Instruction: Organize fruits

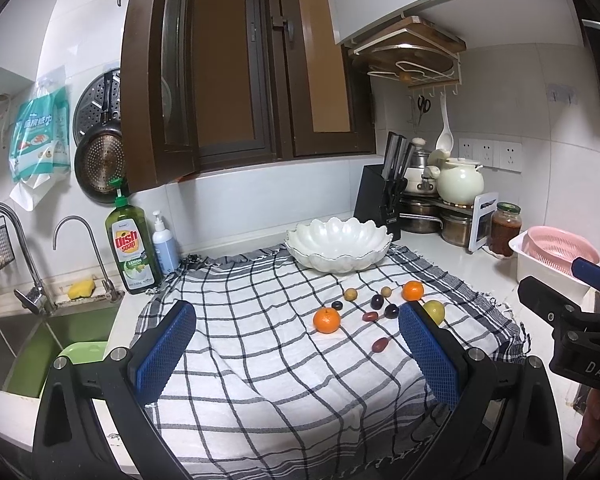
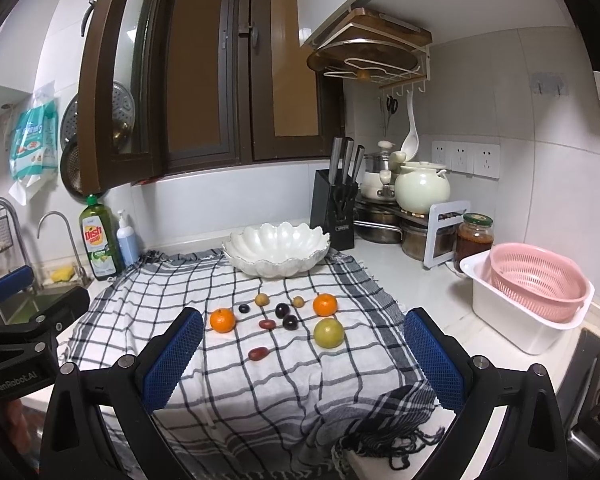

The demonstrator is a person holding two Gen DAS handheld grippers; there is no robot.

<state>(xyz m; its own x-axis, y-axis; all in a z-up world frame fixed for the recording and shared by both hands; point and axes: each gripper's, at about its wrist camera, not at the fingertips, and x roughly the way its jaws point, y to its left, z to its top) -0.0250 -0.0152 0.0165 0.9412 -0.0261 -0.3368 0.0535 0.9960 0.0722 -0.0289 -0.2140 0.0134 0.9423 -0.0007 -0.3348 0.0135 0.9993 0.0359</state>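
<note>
Fruits lie loose on the checked cloth (image 2: pixel 260 392) ahead of both grippers: two glossy oranges (image 2: pixel 222 320), a matte green fruit (image 2: pixel 329 333), small dark plums (image 2: pixel 282 310). Beyond them the scalloped white bowl (image 2: pixel 276 250) sits empty. Left gripper (image 1: pixel 296 350) and right gripper (image 2: pixel 300 354) gape wide, holding nothing; round fruit rolls, so I'd close gently across the middle

a white scalloped bowl (image 2: pixel 276 250) sits empty and upright on a checked cloth (image 2: pixel 228 392). in front of the bowl lie two oranges (image 2: pixel 222 320), a yellow-green round fruit (image 2: pixel 329 333), two small tan fruits (image 2: pixel 262 299), dark plums (image 2: pixel 282 310) and reddish oblong fruits (image 2: pixel 258 353), all apart.
</note>
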